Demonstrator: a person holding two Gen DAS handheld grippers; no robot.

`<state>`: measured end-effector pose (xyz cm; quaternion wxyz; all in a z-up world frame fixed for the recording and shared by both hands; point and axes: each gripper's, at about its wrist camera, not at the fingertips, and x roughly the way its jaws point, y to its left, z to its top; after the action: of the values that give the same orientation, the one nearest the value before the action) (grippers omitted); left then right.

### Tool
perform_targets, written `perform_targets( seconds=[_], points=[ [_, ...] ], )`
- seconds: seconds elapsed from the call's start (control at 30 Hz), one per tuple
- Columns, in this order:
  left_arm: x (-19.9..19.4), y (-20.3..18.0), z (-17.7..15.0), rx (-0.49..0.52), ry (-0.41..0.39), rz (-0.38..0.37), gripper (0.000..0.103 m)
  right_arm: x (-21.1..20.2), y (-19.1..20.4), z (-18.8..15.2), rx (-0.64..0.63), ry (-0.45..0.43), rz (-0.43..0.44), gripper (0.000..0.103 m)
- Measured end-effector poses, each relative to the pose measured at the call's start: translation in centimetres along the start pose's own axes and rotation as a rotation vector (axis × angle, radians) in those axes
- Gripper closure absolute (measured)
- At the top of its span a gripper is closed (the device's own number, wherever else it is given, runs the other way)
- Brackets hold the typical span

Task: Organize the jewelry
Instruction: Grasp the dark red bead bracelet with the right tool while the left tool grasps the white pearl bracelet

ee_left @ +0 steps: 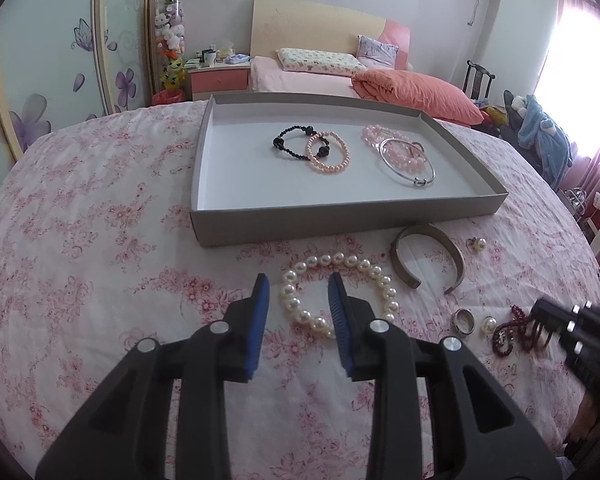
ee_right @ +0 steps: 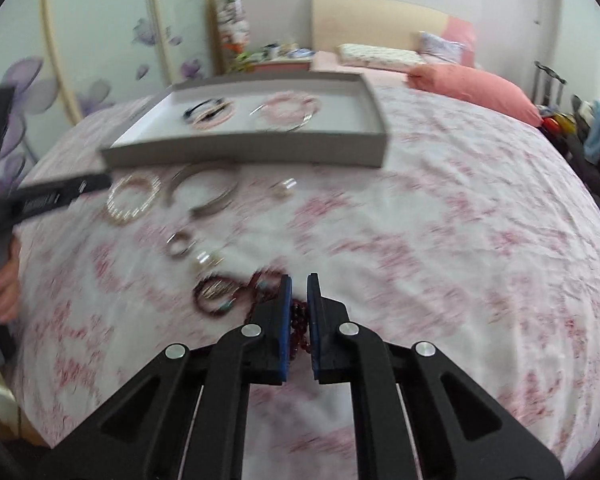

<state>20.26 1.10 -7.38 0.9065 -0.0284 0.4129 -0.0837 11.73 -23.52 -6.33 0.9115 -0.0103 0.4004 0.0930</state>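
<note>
A grey tray (ee_left: 340, 216) on the floral bedspread holds a black bead bracelet (ee_left: 288, 140), a pink pearl bracelet (ee_left: 327, 152), a pink bead bracelet (ee_left: 396, 148) and a silver bangle (ee_left: 408, 164). My left gripper (ee_left: 298, 284) is open, its fingers straddling the left side of a white pearl bracelet (ee_left: 340, 288). A metal cuff (ee_left: 428, 256), a ring (ee_left: 464, 320) and pearl earrings (ee_left: 488, 324) lie to the right. My right gripper (ee_right: 299, 280) is shut on a dark red bead strand (ee_right: 298, 328); it also shows in the left wrist view (ee_left: 516, 332).
The tray (ee_right: 244, 152) sits at the far side of the cloth. A bed with a coral pillow (ee_left: 416, 92) and a nightstand (ee_left: 220, 76) stand behind. A chair with clothes (ee_left: 540, 128) is at the right. The right wrist view is motion-blurred.
</note>
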Motion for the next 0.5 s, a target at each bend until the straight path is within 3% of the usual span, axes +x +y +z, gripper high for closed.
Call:
perform_targets(
  seconds=[0.43, 0.5],
  points=[
    [1.8, -1.1, -0.3, 0.026, 0.059, 0.021, 0.073, 0.8, -0.9, 1.2, 0.025, -0.021, 0.011, 0.094],
    [1.9, -1.2, -0.3, 0.03, 0.059, 0.033, 0.086, 0.8, -0.8, 1.1, 0.029, -0.02, 0.014, 0.094]
  ],
)
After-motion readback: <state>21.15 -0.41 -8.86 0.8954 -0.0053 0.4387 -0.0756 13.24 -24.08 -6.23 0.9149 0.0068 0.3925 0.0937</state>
